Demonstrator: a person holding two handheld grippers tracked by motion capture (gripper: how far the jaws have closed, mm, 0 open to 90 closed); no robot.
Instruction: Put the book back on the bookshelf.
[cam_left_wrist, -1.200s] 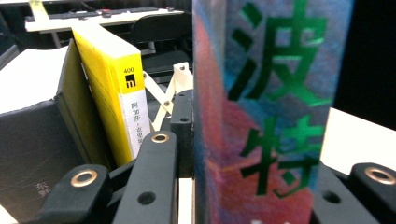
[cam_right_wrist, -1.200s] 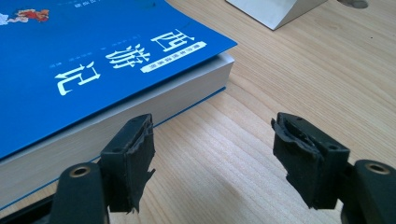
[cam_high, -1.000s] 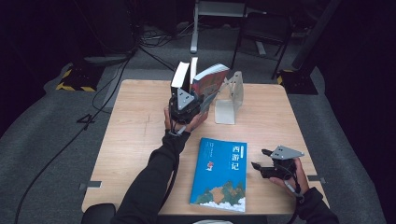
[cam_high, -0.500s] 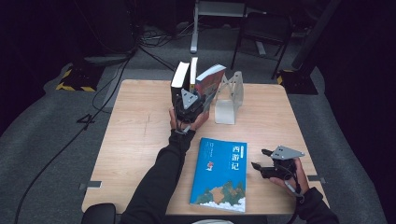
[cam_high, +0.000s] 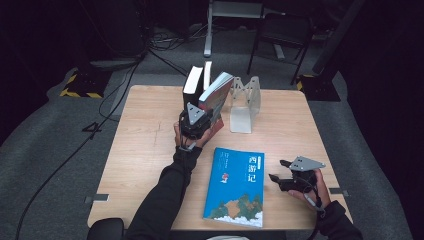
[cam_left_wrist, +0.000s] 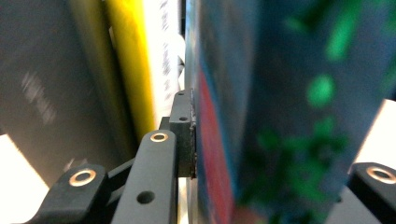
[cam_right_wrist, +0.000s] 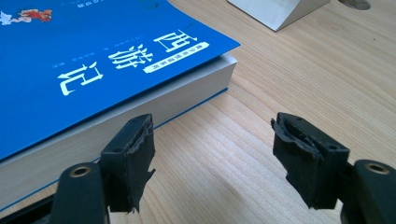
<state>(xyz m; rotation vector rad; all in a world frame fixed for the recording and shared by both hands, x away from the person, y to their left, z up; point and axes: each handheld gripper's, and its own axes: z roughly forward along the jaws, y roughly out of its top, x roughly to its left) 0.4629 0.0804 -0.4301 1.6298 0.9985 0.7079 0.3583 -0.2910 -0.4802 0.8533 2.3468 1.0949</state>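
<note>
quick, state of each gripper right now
Left gripper: shut on the leaning book.
Right gripper: open, holding nothing, beside the blue book.

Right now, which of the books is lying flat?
The blue book with white characters, cover up near the table's front edge beside the right tongs. The others stand by the bookend; the left tongs grip one.

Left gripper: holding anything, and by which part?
Yes. The left gripper clamps the leaning teal-covered book by its lower edge, jaws on both covers.
</note>
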